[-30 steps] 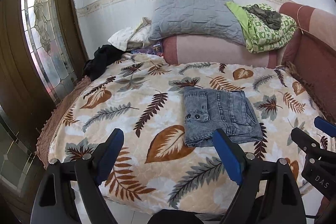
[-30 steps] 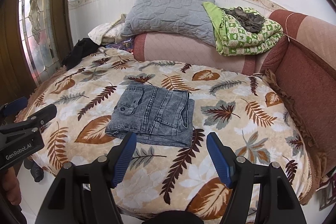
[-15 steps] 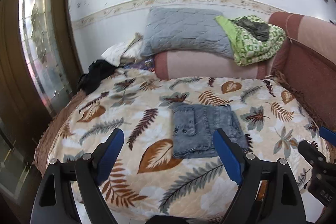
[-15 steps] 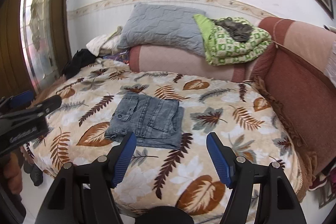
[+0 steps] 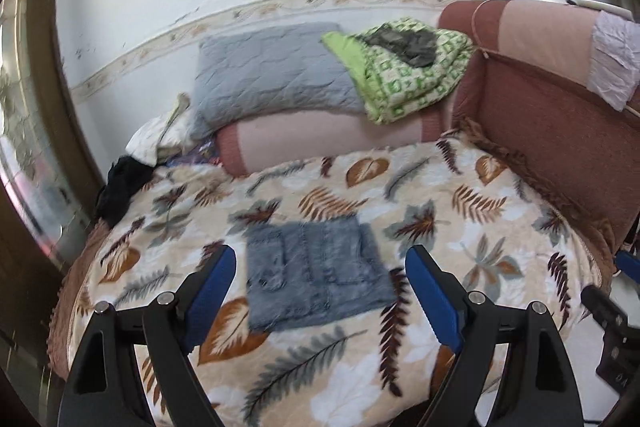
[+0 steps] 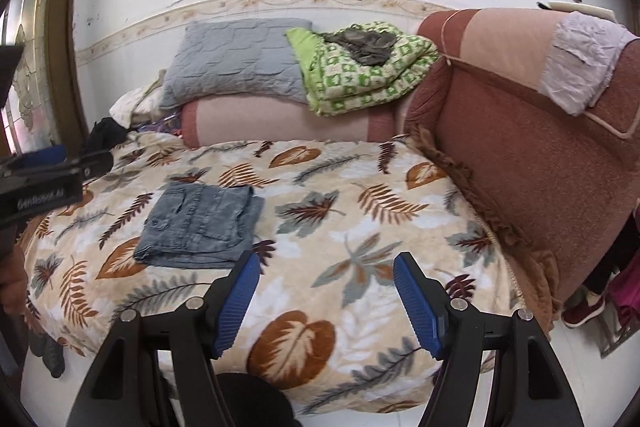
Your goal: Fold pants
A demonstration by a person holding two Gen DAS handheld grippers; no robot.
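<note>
Grey denim pants (image 5: 316, 271) lie folded into a flat rectangle on the leaf-patterned blanket (image 5: 460, 227); they also show in the right wrist view (image 6: 200, 227). My left gripper (image 5: 320, 291) is open and empty, held back from the bed with the pants beyond its fingertips. My right gripper (image 6: 326, 295) is open and empty, to the right of the pants and apart from them. The left gripper also shows at the left edge of the right wrist view (image 6: 48, 183).
A grey pillow (image 6: 236, 61) and a green checked quilt (image 6: 360, 67) rest on the pink bolster at the back. A red-brown sofa back (image 6: 520, 155) bounds the right side. Dark clothes (image 5: 120, 187) lie at the back left near a glass door (image 5: 24, 147).
Both grippers have pulled back and tilted upward, so the bed and pants look smaller and more wall shows. The pants have not moved. Both grippers stay open.
</note>
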